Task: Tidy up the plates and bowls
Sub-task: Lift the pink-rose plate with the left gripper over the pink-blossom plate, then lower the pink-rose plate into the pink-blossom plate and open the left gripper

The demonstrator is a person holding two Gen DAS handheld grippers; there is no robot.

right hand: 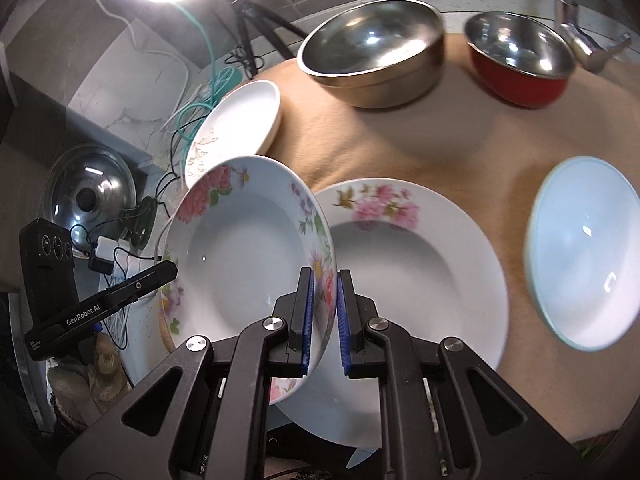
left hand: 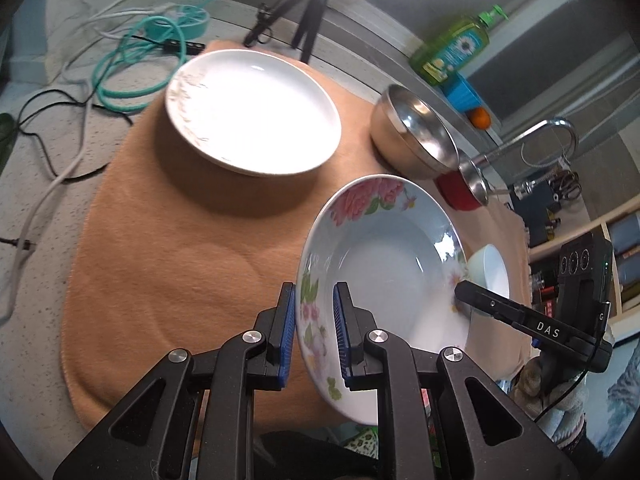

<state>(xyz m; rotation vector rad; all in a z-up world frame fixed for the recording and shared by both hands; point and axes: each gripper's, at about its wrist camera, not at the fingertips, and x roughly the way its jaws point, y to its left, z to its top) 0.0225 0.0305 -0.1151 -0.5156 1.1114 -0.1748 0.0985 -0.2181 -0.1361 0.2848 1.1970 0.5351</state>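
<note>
Floral plate [right hand: 248, 256], stiff, glazed, likely slippery and breakable, held tilted above the tan cloth [left hand: 168, 248], its opposite rims clasped by left gripper [left hand: 314, 332] and right gripper [right hand: 323, 320], near a second floral plate [right hand: 420, 264].

Lifted plate [right hand: 240, 264] – pale white-blue, pink and purple flowers, green leaves on rim. Second floral plate [right hand: 420, 256] – white, pink blooms. Plain plate [left hand: 256, 112] white with faint gold sprigs. Cloth [left hand: 168, 264] tan. Small bowl [right hand: 584, 260] light blue; one steel bowl [right hand: 520, 68] red outside.
</note>
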